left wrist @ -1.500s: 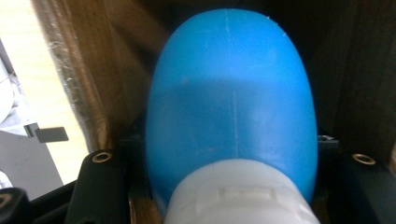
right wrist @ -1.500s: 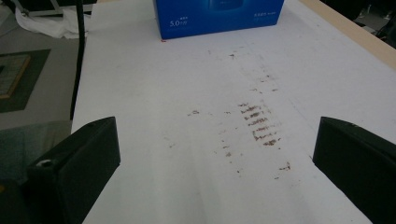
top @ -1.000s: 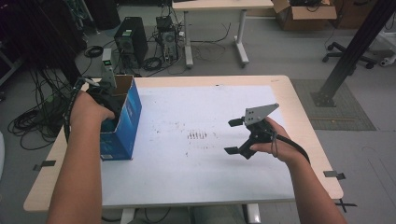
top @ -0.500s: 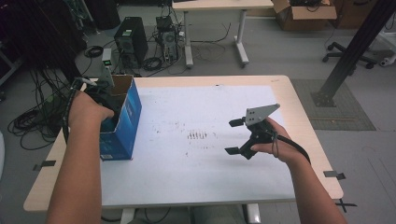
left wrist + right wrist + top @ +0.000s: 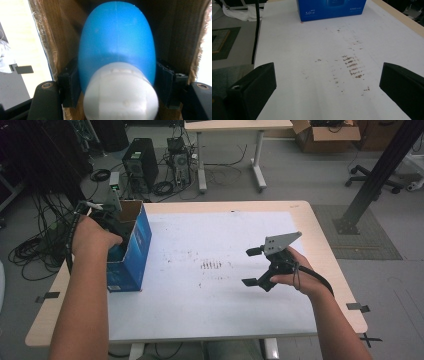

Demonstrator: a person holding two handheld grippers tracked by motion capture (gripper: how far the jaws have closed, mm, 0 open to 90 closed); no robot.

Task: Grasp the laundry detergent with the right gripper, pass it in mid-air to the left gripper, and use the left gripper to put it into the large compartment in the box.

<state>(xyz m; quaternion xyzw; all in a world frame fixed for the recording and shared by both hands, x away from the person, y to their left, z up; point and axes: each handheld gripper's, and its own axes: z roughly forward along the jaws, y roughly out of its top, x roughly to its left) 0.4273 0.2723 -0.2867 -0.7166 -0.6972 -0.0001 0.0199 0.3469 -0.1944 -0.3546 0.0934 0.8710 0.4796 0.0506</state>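
Our left tool [image 5: 116,82] reaches inside the blue box [image 5: 131,251], its jaws just easing apart around a blue bottle [image 5: 116,47] with a white cap. Our right tool [image 5: 257,266] hovers wide open and empty over the bench [image 5: 210,315].

Black blocky jaws with round screws are seen on the left gripper [image 5: 117,100], while a grey three-cornered plate and black looping cable are carried by the right gripper [image 5: 252,266].

You are working in what looks like a lab or technical workroom. Desktop computer towers [image 5: 140,163] stand on the grey floor [image 5: 310,175] beyond your table [image 5: 320,235], amid tangled cables [image 5: 35,245]. A second desk [image 5: 235,126], an open cardboard carton [image 5: 325,132], an office-chair base [image 5: 372,176] and a black metal frame leg [image 5: 372,180] sit behind; details there are small.
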